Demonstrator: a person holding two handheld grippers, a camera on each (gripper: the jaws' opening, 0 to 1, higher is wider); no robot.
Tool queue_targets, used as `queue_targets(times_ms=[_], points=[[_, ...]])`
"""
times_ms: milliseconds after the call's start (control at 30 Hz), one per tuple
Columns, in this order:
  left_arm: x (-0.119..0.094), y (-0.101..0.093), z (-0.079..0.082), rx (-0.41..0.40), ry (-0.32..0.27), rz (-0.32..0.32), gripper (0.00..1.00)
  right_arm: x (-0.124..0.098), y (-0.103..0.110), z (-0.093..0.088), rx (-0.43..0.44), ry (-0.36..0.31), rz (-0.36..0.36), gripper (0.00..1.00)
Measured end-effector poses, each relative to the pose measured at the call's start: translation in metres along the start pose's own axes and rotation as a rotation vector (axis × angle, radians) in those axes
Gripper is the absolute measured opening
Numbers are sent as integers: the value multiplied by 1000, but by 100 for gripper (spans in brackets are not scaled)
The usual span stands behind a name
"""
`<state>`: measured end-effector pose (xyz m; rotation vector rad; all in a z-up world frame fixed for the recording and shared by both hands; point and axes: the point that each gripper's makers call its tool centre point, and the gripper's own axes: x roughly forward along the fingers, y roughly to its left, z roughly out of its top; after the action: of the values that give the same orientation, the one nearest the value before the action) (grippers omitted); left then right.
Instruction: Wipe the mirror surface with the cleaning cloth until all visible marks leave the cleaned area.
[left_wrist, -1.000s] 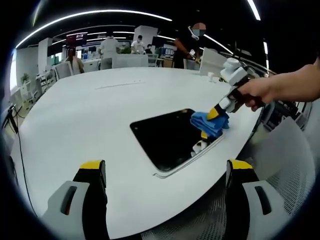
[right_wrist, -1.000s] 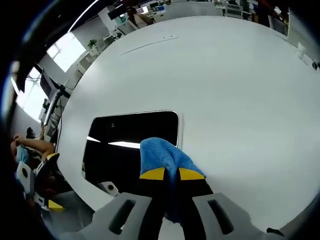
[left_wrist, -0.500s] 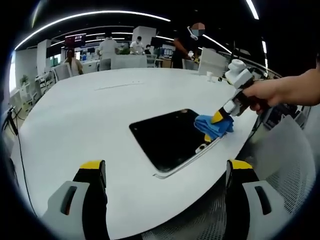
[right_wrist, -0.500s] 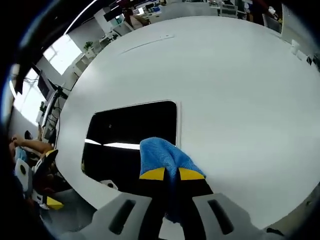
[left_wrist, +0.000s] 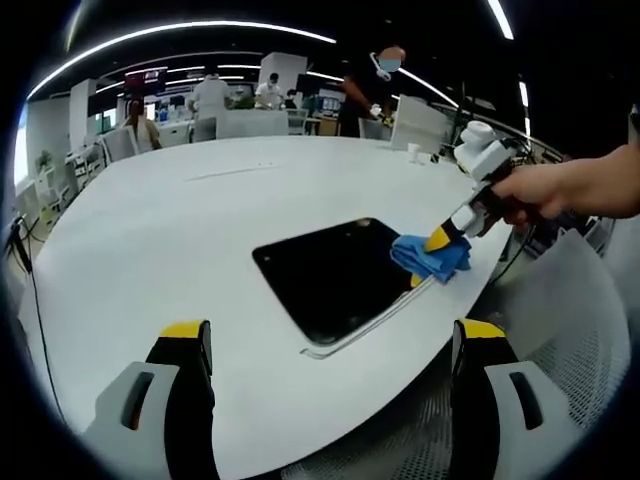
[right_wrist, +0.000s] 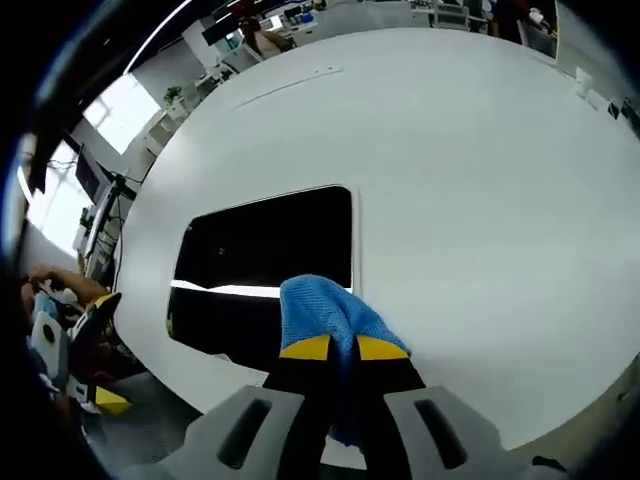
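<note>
Mirror (left_wrist: 335, 278): lies flat on the white table (left_wrist: 170, 230), near the table's near-right edge; dark rectangular surface with a pale border. In the right gripper view the mirror (right_wrist: 265, 255) shows a bright reflected streak across its lower part.
Cleaning cloth (left_wrist: 430, 255): blue, bunched, resting at the right edge of the mirror, partly on the glass and partly over the border. In the right gripper view the cleaning cloth (right_wrist: 325, 312) stands up between the yellow tips.
Right gripper (right_wrist: 333, 348): fingers closed tight on the cloth. In the left gripper view the right gripper (left_wrist: 440, 240) comes in from the right, held by a hand (left_wrist: 535, 190), tip angled down to the mirror's edge.
Left gripper (left_wrist: 335, 335): held back over the near table edge, well apart from the mirror; fingers spread wide, nothing between them.
Marks on the glass: cannot tell at this size.
Surroundings: people (left_wrist: 210, 95) stand and sit at desks at the far side of the room; a mesh chair (left_wrist: 570, 330) sits near right, beside the table.
</note>
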<state>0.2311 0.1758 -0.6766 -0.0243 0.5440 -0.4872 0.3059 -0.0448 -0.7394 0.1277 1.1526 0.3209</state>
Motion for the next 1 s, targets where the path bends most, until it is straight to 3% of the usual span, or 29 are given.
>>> queue_targets(times_ms=[333, 1000], points=[[0, 1, 1, -1, -6, 5, 99, 0, 4, 4, -6, -6, 0, 2], [0, 3, 2, -6, -23, 5, 99, 10, 45, 0, -20, 30, 27, 2]])
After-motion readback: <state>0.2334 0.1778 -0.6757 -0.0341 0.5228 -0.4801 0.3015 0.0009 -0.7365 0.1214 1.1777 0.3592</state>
